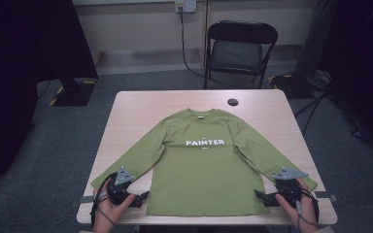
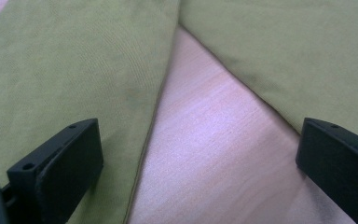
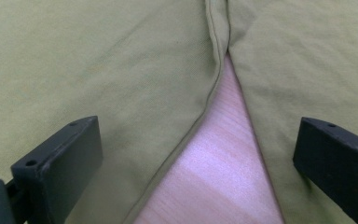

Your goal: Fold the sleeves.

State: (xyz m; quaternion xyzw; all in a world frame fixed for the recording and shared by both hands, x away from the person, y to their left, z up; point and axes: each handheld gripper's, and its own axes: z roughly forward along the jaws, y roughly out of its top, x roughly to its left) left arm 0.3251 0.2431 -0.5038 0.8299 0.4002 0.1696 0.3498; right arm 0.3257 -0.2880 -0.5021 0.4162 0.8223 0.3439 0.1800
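A green long-sleeved shirt (image 1: 204, 170) printed "PAINTER" lies flat, front up, on the light wooden table (image 1: 141, 104), both sleeves spread down and outward. My left gripper (image 1: 143, 196) rests low by the shirt's lower left corner, between sleeve and body. Its jaws stand open over the bare wedge of table (image 2: 214, 154), with sleeve cloth (image 2: 65, 70) to one side and nothing gripped. My right gripper (image 1: 260, 194) mirrors it at the lower right corner. In its own view this gripper (image 3: 196, 122) is open above the gap between body (image 3: 98, 60) and sleeve (image 3: 307, 60).
A black folding chair (image 1: 240, 48) stands behind the table. A small dark round spot (image 1: 232, 102) marks the far table edge. Grey tape strips (image 1: 85, 199) (image 1: 325, 195) sit at the near corners. Dark drapes and stand legs (image 1: 315, 104) flank the table.
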